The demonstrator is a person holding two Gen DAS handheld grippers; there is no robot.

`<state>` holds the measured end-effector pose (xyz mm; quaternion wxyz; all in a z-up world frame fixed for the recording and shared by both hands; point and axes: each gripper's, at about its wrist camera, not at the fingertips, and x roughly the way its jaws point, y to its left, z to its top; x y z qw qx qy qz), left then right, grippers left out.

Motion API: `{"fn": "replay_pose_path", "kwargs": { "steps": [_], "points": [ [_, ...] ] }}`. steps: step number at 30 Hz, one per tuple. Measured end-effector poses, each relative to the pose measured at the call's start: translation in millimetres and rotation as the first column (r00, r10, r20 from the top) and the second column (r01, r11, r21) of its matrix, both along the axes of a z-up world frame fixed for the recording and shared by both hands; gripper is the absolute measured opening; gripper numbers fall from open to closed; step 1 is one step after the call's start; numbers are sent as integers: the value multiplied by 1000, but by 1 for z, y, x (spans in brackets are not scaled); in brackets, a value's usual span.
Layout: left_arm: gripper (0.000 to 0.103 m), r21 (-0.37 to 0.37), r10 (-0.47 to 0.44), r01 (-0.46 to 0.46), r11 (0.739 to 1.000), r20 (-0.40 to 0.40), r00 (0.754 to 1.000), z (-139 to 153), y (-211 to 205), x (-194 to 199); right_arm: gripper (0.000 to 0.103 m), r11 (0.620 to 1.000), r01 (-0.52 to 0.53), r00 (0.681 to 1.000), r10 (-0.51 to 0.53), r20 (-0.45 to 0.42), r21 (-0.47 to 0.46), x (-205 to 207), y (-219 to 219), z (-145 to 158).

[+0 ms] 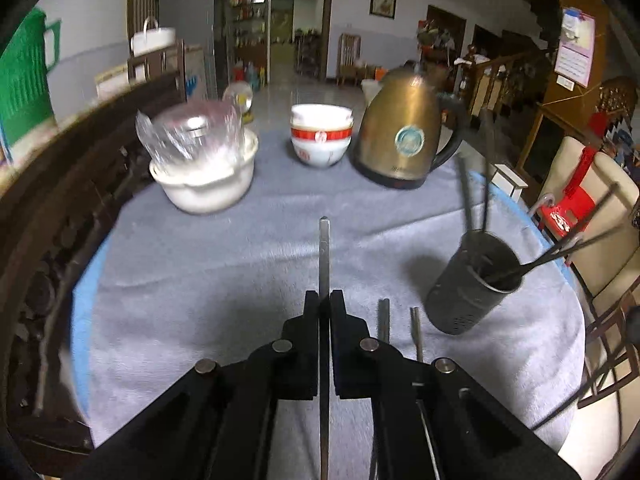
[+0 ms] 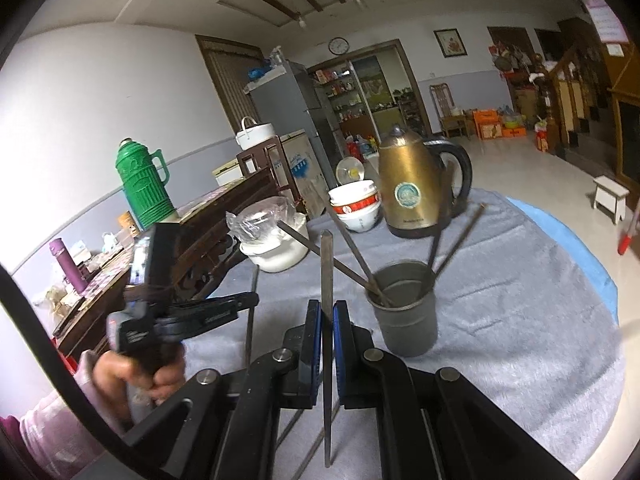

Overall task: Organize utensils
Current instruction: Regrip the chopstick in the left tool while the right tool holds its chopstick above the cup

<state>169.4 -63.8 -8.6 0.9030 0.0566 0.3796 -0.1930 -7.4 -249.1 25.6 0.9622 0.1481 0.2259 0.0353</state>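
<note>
Gripping slim square-edged metal chopsticks (image 1: 324, 248), beside a dark cylindrical holder (image 1: 472, 284).

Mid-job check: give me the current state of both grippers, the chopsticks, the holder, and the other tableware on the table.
Left gripper: shut on a chopstick.
Right gripper: shut on another chopstick.
Utensil holder: upright on the cloth, several chopsticks leaning inside.
Loose chopsticks: two lying on the grey cloth, not yet collected.
Kettle: upright, lid closed.
Bowls: stacked, upright.
White pot: upright, clear plastic on top.
</note>
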Motion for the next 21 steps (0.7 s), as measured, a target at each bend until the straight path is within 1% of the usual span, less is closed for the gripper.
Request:
{"fn": "replay_pose_path", "kwargs": {
  "steps": [3,8,12,17,21],
  "points": [
    [5,17,2,-3,1000,57,998,14,-1,-15,6,1000,2,1000,-2,20,-17,0,7,7],
    [5,34,9,-13,999,116,993,32,-3,-32,6,999,13,999,-12,49,-31,-3,13,18],
    [5,49,8,-16,999,165,986,43,-6,-46,6,999,32,996,-28,88,-40,-5,12,29],
    [5,59,7,-20,998,214,977,58,-12,-56,6,998,52,990,-47,131,-35,-4,5,43],
    [5,65,-4,-12,998,233,972,66,-19,-61,6,998,63,987,-59,147,-25,-4,-2,48]
  ]
}}
